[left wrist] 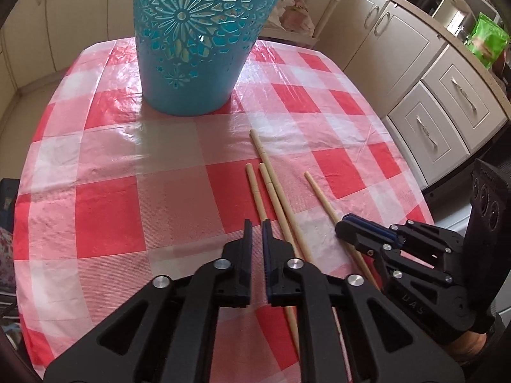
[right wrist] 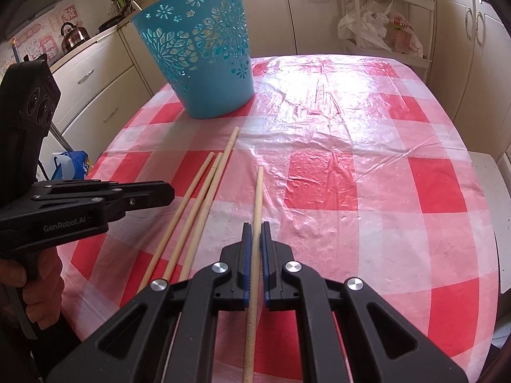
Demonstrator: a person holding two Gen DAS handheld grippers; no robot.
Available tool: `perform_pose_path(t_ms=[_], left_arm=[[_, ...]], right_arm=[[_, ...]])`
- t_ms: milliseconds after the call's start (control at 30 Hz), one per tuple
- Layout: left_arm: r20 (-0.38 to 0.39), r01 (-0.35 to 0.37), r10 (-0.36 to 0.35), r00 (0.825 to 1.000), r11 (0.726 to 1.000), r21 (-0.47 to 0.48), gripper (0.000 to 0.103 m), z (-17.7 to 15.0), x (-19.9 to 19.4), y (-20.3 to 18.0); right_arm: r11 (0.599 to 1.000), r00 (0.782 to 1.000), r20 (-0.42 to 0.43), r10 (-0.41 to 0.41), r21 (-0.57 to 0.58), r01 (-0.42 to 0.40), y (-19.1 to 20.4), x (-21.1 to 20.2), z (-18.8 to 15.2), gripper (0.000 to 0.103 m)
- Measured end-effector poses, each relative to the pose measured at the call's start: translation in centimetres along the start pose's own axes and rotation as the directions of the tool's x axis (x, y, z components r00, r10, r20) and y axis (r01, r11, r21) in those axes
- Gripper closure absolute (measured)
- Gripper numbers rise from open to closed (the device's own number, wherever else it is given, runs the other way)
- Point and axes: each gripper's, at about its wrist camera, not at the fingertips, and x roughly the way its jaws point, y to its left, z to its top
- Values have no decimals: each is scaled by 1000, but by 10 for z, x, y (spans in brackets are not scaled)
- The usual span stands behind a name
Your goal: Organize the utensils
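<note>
Cream cabinets (right wrist: 105, 83) line walls; red-checked tablecloth (right wrist: 367, 166) (glossy, glare-lit); kettle (right wrist: 74, 35) on counter.
</note>
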Motion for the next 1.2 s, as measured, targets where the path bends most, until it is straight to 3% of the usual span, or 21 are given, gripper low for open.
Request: perform_pose_path(t_ms=[67,133,200,333,367,400,567,667,733,800,900,933,1000,1067,1167,1200], left_arm=[[5,-15,15,1000,1000,8,80,0,2,-5],[8,-48,48,999,998,31,77,-2,6,-12],[22,-90,88,996,994,66,77,-2,10,-19],[66,-226,218,974,957,180,81,-6,16,-38],[65,-218,209,976,958,187,92,-6,16,-39],[61,-213,205,977,959,189,95,-5,16,-38],[26,-162,160,987,966,201,99,0,15,-34],[117,-161,139,983,966,201,99,5,-11,-33],[220,-179,132,967,961,211,99,11,-36,-34],[335,-173,92,938,960,221,99,20,-66,-33],[531,-119,-9,848,971,206,99,44,-121,-25],[604,-102,-27,797,979,179,99,58,-144,-18],[683,-82,-30,729,988,131,99,78,-168,-7],[766,-79,-3,643,994,70,99,102,-189,4],[834,-96,76,547,995,-28,99,133,-200,13],[844,-100,96,527,994,-51,99,139,-200,15]], right_arm=[[1000,1000,0,-1,-1,1,0,0,0,96],[1000,1000,0,1,-1,-1,-1,-1,-1,96],[1000,1000,-1,3,-1,-3,-1,-1,0,96],[1000,1000,-2,-6,-18,6,1,-1,0,96],[1000,1000,-3,-11,-28,11,2,-1,0,96],[999,1000,-3,-13,-32,13,3,0,0,96],[997,999,0,-41,-63,41,9,1,-1,96],[998,999,10,-38,-41,38,7,0,-2,97],[1000,1000,13,-2,21,1,-1,-1,-2,97],[992,998,19,60,110,-62,-14,-1,-2,97],[978,993,26,112,174,-114,-24,1,-2,97],[978,993,26,112,173,-115,-24,0,-2,97],[978,993,25,115,172,-117,-24,1,-2,97],[975,992,26,127,180,-129,-26,1,-1,97],[969,988,29,150,195,-152,-29,1,-2,97],[967,987,30,157,201,-160,-29,1,-2,97]])
